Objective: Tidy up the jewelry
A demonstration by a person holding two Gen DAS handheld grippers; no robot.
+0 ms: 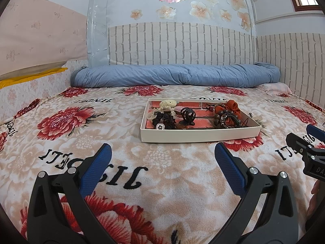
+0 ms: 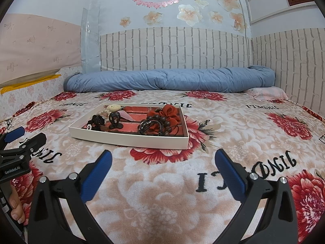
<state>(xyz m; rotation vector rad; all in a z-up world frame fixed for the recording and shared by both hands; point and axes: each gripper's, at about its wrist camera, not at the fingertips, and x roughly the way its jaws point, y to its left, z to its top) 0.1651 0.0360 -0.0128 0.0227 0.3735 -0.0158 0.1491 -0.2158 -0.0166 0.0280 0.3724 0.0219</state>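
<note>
A shallow white tray (image 1: 195, 137) (image 2: 130, 141) with a red brick-pattern floor lies on the bed. In it are a black claw clip (image 1: 187, 114) (image 2: 114, 120), a black scrunchie (image 1: 165, 120) (image 2: 97, 121), a cream hair piece (image 1: 167, 104) (image 2: 114, 107), an orange-red scrunchie (image 1: 232, 106) (image 2: 169, 112) and dark bead bracelets (image 1: 224, 120) (image 2: 154, 125). My left gripper (image 1: 162, 152) is open and empty, just short of the tray's near wall. My right gripper (image 2: 163, 158) is open and empty, near the tray's near right corner. Each gripper shows at the edge of the other's view, the right gripper (image 1: 304, 140) and the left gripper (image 2: 22, 140).
A floral blanket (image 1: 142, 162) (image 2: 162, 193) covers the bed. A rolled blue quilt (image 1: 172, 75) (image 2: 168, 79) lies along the far brick-pattern wall. A pink pillow (image 1: 276, 87) (image 2: 268, 92) sits at the far right corner.
</note>
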